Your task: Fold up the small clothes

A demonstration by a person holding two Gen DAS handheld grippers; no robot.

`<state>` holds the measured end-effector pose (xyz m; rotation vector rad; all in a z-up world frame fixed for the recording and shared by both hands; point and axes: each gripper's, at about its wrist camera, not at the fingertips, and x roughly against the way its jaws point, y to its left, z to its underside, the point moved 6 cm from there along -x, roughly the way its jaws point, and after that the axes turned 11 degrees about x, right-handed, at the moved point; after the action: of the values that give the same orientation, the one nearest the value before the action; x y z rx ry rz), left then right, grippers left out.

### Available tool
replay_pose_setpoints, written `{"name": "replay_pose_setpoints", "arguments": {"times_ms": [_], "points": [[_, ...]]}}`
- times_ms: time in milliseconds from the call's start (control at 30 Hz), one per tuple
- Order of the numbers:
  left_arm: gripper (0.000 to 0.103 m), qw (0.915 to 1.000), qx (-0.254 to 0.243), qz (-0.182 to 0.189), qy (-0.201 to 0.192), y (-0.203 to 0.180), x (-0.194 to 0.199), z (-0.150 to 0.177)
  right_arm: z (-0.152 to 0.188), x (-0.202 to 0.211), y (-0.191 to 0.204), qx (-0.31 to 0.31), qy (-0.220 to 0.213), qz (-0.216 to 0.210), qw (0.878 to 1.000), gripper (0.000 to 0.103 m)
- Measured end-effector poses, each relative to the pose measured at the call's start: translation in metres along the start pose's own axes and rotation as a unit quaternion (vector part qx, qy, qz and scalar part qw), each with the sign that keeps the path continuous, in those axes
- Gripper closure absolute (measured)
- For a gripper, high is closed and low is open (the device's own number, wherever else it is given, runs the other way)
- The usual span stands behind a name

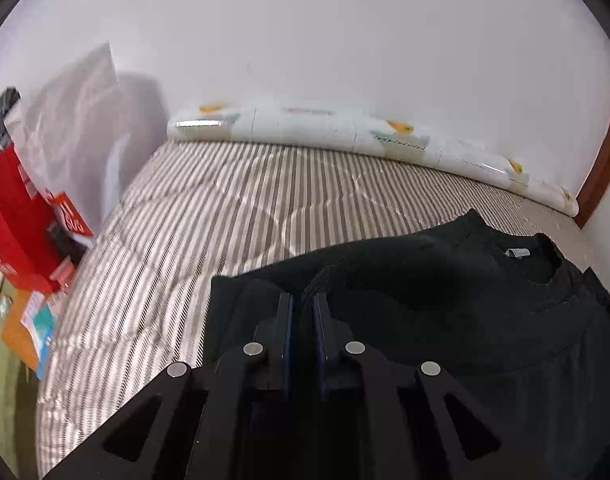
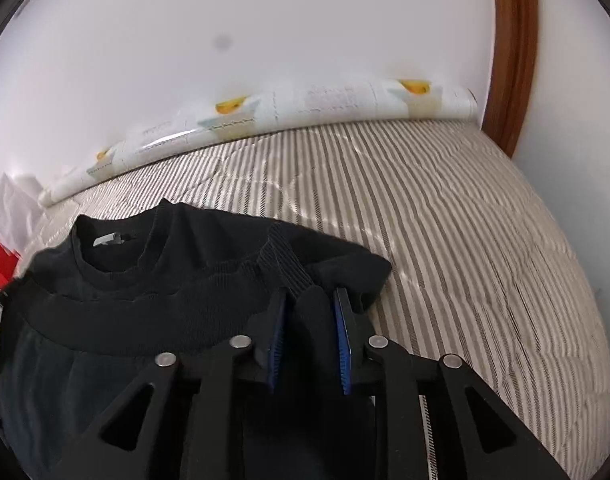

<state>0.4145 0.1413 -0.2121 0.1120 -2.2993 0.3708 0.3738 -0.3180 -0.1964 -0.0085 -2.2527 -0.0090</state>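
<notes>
The left gripper (image 1: pixel 303 304) pinches a ribbed cuff of the black knit sweater (image 1: pixel 445 300) on the striped bed (image 1: pixel 185 220), the right gripper (image 2: pixel 311 304) clamps bunched sleeve — either thin hold could slip mid-fold.

The striped mattress (image 1: pixel 209 208) lies bare ahead of the black sweater (image 1: pixel 445 300) — open room forward and to either side. A rolled printed sheet (image 1: pixel 345 132) lines the white wall (image 1: pixel 345 40) at the far edge. Red boxes (image 1: pixel 13 216) and a clear plastic bag (image 1: pixel 73 112) crowd the left — a brown wooden frame (image 2: pixel 509 60) bounds the right.
</notes>
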Motion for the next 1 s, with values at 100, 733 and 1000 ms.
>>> {"name": "replay_pose_setpoints", "arguments": {"times_ms": [100, 733, 1000], "points": [[0.088, 0.9999, 0.002, -0.001, 0.016, 0.001, -0.004, 0.004, 0.000, 0.020, -0.004, 0.012, -0.010, 0.015, 1.000, 0.066], [0.093, 0.9994, -0.030, 0.003, -0.017, -0.002, 0.004, 0.002, -0.033, -0.019, 0.010, 0.058, -0.035, 0.024, 0.997, 0.092], [0.079, 0.9993, -0.020, 0.003, 0.032, 0.002, 0.001, 0.012, -0.016, -0.031, 0.000, 0.072, 0.020, 0.066, 0.995, 0.083]]}}
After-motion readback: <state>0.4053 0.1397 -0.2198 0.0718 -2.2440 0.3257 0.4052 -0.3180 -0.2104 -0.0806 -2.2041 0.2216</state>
